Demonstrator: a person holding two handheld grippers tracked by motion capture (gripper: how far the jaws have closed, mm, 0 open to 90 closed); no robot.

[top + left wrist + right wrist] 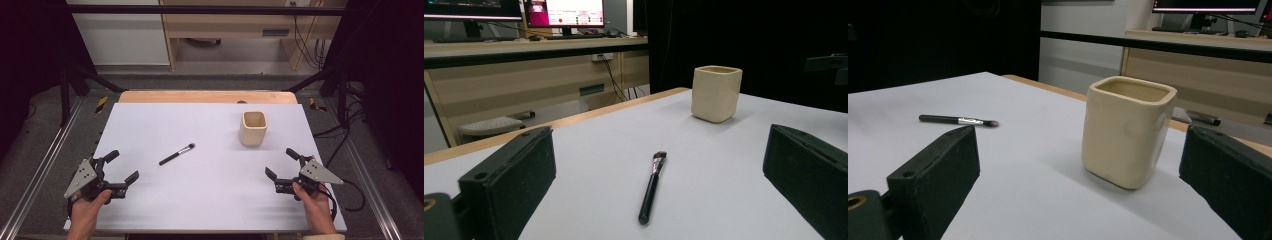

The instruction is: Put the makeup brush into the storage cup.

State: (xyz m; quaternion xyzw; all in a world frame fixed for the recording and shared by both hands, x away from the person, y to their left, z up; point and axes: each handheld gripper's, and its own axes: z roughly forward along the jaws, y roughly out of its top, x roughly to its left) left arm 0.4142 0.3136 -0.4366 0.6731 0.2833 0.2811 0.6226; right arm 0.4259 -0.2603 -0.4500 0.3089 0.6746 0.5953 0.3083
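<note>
The makeup brush [177,154] is lying flat on the white bench [210,200], well apart from the cream ceramic cup [254,128] and to the cup's near left in the high view, with its bristle tip pointing toward the cup and its black handle trailing away from it. Nothing is touching the brush. The cup is standing upright toward the far right of the bench; its inside is only partly showing and nothing is sticking out of it. Judging from how these two things are lying, the work looks to be dropping the brush into the cup, and none of it is done yet: the brush is waiting to be picked up, carried over to the cup and stood inside it. The left hand-held gripper [121,167] is hovering at the near left edge of the bench, far from the cup and short of the brush, with its jaws spread wide and nothing between them; in the left gripper view it is looking straight along the brush's handle with the cup beyond. The right hand-held gripper [280,163] is sitting at the near right, on the near side of the cup and apart from it, its jaws likewise spread wide and holding nothing; in the right gripper view the cup is standing just ahead between the jaws' line of sight, untouched.
</note>
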